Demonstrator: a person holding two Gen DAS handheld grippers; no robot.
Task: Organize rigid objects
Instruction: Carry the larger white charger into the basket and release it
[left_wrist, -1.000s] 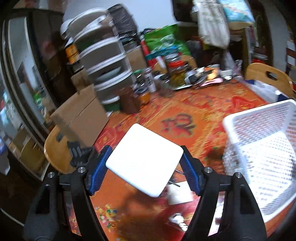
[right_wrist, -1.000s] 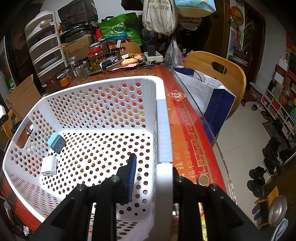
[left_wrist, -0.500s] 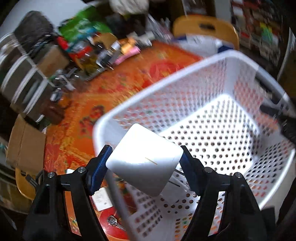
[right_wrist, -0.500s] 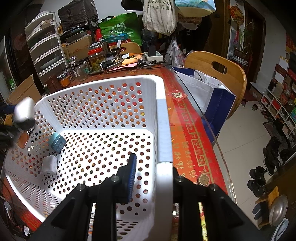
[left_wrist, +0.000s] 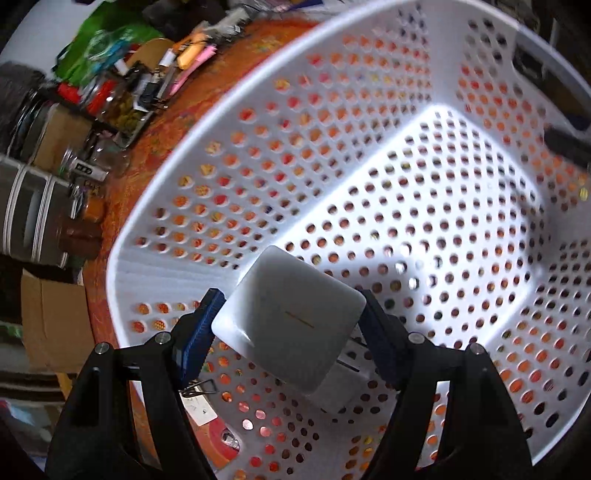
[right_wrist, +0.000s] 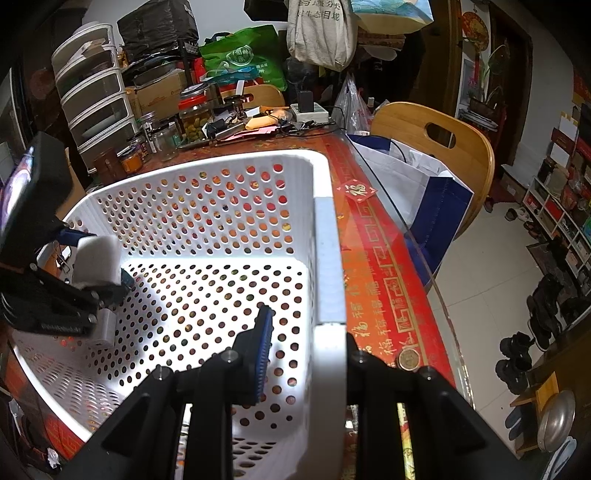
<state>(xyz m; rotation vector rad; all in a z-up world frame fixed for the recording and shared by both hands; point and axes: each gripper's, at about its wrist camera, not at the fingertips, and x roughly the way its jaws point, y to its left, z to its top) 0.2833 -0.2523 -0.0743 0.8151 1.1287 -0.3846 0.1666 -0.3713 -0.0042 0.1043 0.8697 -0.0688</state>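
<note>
Left tongs (left_wrist: 288, 325) moved from counter to inside white basket (left_wrist: 229, 122), gripping white square block (left_wrist: 290, 319); right tongs (right_wrist: 306, 347) clamp basket rim.

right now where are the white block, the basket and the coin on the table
white block (left_wrist: 291, 317), left wrist view, middle of its flat top face
basket (right_wrist: 328, 258), right wrist view, on its near side rim
coin (right_wrist: 408, 359), right wrist view, its face, beside the basket on the red table edge

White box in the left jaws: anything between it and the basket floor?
Partly. The white box hangs inside the basket, and a white adapter lies on the floor right beneath it. The floor further in looks open.
</note>
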